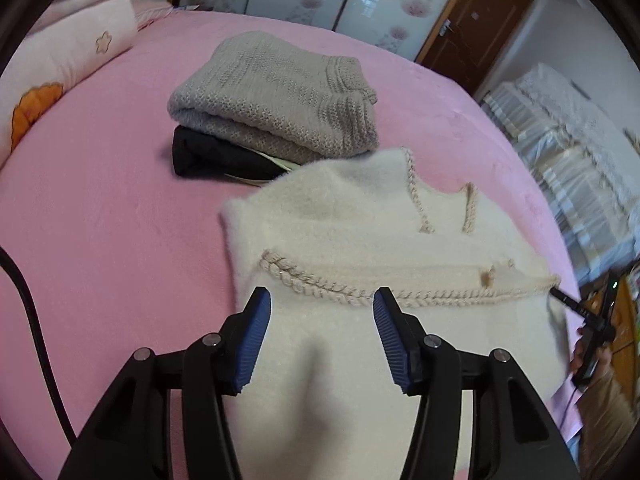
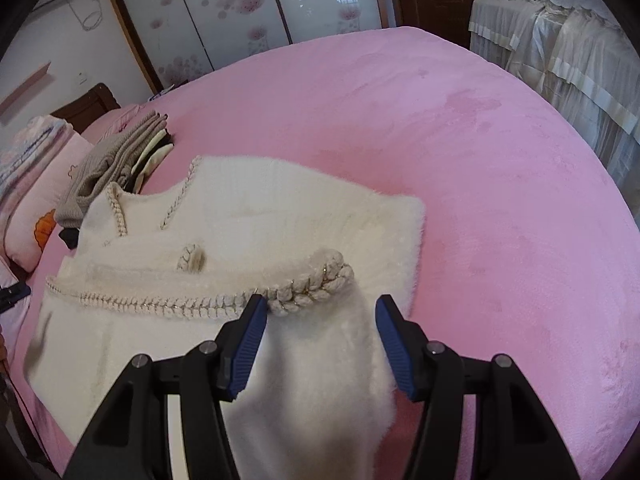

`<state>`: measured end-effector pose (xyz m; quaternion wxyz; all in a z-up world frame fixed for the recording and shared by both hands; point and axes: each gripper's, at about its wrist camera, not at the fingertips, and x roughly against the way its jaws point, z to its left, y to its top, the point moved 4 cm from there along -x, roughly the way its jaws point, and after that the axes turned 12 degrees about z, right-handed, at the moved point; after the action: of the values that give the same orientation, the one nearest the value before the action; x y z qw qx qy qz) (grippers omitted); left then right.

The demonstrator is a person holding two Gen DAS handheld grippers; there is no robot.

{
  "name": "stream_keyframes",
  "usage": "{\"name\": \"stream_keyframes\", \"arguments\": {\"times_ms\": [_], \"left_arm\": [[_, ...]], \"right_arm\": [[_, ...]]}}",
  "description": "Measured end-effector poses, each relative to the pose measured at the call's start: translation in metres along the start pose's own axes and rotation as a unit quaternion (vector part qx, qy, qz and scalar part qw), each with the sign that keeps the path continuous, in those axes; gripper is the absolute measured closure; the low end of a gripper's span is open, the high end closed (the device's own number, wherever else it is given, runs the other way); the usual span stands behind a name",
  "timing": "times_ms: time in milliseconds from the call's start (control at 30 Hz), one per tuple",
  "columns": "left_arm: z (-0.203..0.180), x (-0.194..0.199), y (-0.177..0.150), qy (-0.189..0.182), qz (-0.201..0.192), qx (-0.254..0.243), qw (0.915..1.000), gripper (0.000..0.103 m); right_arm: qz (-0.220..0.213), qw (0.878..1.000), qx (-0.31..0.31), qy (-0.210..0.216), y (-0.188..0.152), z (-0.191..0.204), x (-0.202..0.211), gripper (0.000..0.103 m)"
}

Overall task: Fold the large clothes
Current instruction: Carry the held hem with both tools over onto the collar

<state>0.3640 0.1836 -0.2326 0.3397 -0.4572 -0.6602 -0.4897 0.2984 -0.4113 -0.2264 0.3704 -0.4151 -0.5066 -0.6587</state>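
Cream fleece is lying under both grippers on the pink bed (image 2: pixel 500 140): the sweater (image 1: pixel 340 216) is spread there with its lower part folded up over its body, the braided hem running across just ahead of the fingertips. The left gripper (image 1: pixel 322 312) is standing about half open, its blue pads (image 1: pixel 256 340) apart with the fleece passing between them, and neither pad is pressing on the cloth. The right gripper (image 2: pixel 318 316) is standing open to much the same width; a fold of the sweater (image 2: pixel 280 208) is rising between its pads (image 2: pixel 248 344), brushing the left one, and the thick braided corner is lying right at that fingertip, ungripped. Beyond the left gripper, past the sweater's neckline, a folded grey knit (image 1: pixel 276 96) is sitting on a black garment (image 1: pixel 212 156). No label, brand or writing is readable on any of the clothes.
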Motion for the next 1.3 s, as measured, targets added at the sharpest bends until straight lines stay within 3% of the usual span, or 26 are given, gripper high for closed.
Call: {"name": "stream_keyframes", "arguments": {"times_ms": [167, 500, 700, 767, 833, 900, 967, 1000, 1100, 1167, 1300], "left_arm": [[0.005, -0.023, -0.002, 0.036, 0.036, -0.056, 0.9971, 0.051], [0.012, -0.057, 0.004, 0.081, 0.053, -0.106, 0.9896, 0.051], [0.012, -0.064, 0.008, 0.071, 0.06, -0.129, 0.9872, 0.051], [0.011, -0.065, 0.008, 0.079, 0.054, -0.137, 0.986, 0.066], [0.01, -0.065, 0.006, 0.099, 0.044, -0.141, 0.984, 0.079], [0.008, -0.062, 0.002, 0.117, 0.031, -0.144, 0.9821, 0.085], [0.005, -0.056, -0.004, 0.143, 0.017, -0.14, 0.9797, 0.09], [0.003, -0.053, -0.006, 0.155, 0.011, -0.136, 0.9784, 0.091], [-0.006, -0.041, -0.013, 0.198, -0.003, -0.115, 0.9735, 0.096], [-0.018, -0.026, -0.016, 0.235, -0.035, -0.107, 0.9655, 0.096], [-0.041, 0.011, -0.019, 0.278, -0.097, -0.108, 0.9496, 0.097]], "right_arm": [[0.009, 0.999, 0.037, -0.003, 0.0, 0.008, -0.007, 0.044], [0.027, 0.994, 0.1, -0.019, 0.002, 0.011, -0.016, 0.042], [0.03, 0.991, 0.125, -0.029, 0.009, 0.016, -0.023, 0.042], [0.033, 0.991, 0.128, -0.024, 0.01, 0.017, -0.026, 0.043], [0.037, 0.99, 0.133, -0.02, 0.009, 0.019, -0.029, 0.053], [0.033, 0.99, 0.138, -0.026, 0.006, 0.023, -0.027, 0.07], [0.024, 0.989, 0.138, -0.056, 0.001, 0.029, -0.024, 0.076], [0.019, 0.987, 0.14, -0.072, -0.001, 0.032, -0.021, 0.087], [-0.005, 0.982, 0.146, -0.116, -0.01, 0.041, -0.01, 0.09], [-0.028, 0.979, 0.143, -0.14, -0.014, 0.046, 0.004, 0.091], [-0.072, 0.98, 0.115, -0.144, -0.012, 0.049, 0.042, 0.093]]}}
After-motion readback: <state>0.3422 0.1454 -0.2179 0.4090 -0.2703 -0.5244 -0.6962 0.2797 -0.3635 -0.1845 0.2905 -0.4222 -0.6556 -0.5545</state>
